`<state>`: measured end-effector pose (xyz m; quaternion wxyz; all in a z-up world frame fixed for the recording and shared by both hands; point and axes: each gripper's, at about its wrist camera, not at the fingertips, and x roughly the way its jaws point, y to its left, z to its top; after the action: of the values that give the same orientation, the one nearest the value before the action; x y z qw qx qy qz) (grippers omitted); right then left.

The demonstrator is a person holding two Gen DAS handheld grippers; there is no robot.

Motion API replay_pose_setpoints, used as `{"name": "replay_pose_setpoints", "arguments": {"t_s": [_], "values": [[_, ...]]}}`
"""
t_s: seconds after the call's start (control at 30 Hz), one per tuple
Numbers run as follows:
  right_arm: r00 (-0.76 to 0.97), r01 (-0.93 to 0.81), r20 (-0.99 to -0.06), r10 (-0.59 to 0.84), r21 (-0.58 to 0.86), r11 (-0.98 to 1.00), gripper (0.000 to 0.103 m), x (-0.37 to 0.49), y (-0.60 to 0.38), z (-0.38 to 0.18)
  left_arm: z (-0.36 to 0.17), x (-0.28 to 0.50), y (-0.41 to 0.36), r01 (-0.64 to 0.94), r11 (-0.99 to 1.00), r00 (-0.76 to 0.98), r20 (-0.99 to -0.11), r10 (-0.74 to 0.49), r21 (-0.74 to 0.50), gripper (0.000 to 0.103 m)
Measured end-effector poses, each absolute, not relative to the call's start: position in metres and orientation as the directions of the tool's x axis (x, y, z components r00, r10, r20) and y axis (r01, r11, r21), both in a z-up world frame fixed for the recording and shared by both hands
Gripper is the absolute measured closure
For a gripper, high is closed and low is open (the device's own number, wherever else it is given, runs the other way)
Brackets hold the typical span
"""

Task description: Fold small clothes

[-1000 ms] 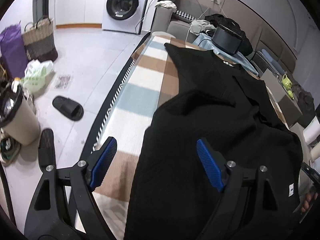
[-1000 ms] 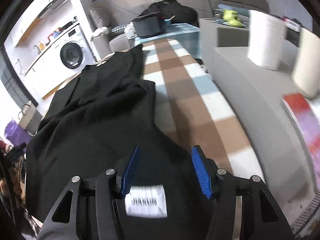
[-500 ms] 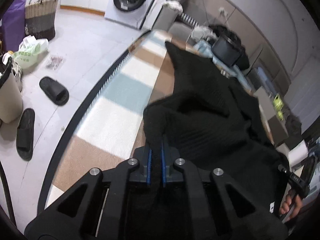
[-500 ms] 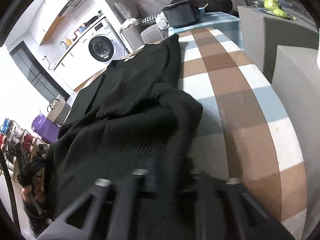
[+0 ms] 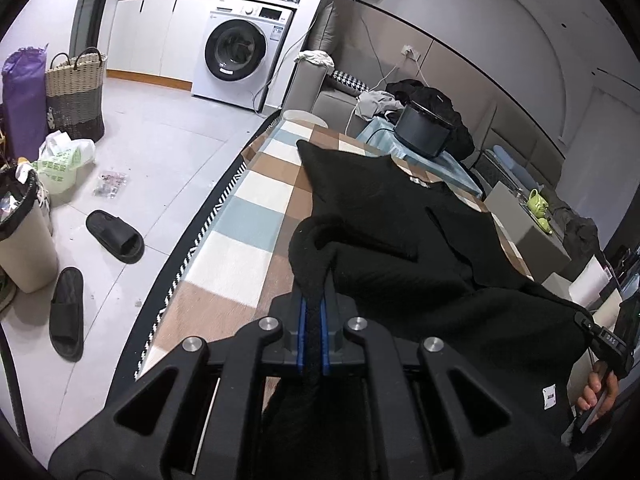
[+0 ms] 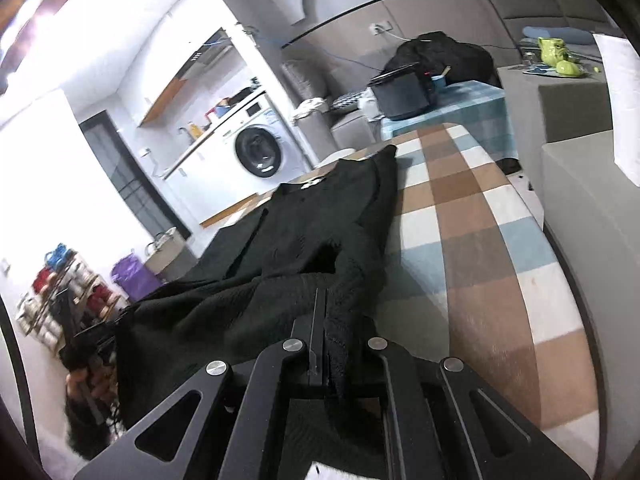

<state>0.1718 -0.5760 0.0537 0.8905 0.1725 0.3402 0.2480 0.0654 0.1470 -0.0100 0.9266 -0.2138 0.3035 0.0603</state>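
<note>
Gripping the black sweater [image 5: 400, 248] above the checked table [image 5: 248, 216], our left gripper [image 5: 314, 332] and right gripper [image 6: 324, 344] clench its hem; only the left view shows slippers [image 5: 114, 236] and an unreadable white tag [image 5: 549, 393].

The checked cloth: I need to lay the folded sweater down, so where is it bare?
Bare: the strip of cloth between its striped floor-side edge and the sweater; likewise the strip between sweater and grey boxes. The sweater crowds the middle.

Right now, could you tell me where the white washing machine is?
In the left wrist view, the white washing machine stands far upper left, beyond the checked table, beside white cabinets.
</note>
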Motion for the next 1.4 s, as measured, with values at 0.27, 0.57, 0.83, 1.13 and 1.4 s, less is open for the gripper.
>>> {"name": "replay_pose_setpoints", "arguments": {"t_s": [0.27, 0.57, 0.83, 1.13, 1.4], "values": [[0.688, -0.225, -0.539, 0.486, 0.479, 0.849, 0.099, 0.180, -0.584, 0.062, -0.007, 0.077, 0.166, -0.267, 0.875, 0.799, -0.601, -0.034, -0.404, 0.100], [0.735, -0.049, -0.589, 0.336, 0.448, 0.893, 0.099, 0.251, -0.565, 0.069, -0.002, 0.170, 0.174, -0.262, 0.902, 0.797, -0.604, 0.001, -0.344, 0.100], [0.643, 0.012, -0.711, 0.286, 0.383, 0.924, 0.080, 0.266, -0.565, 0.040, -0.021, 0.180, 0.164, -0.296, 0.924, 0.735, -0.675, 0.058, -0.243, 0.061], [0.568, -0.077, -0.739, 0.362, 0.390, 0.918, 0.059, 0.209, -0.599, 0.018, -0.051, 0.140, 0.163, -0.290, 0.920, 0.672, -0.741, 0.000, -0.263, 0.044], [0.561, -0.122, -0.748, 0.355, 0.349, 0.929, 0.059, 0.214, -0.582, 0.006, -0.071, 0.132, 0.155, -0.301, 0.905, 0.658, -0.753, -0.033, -0.302, 0.097]]}}
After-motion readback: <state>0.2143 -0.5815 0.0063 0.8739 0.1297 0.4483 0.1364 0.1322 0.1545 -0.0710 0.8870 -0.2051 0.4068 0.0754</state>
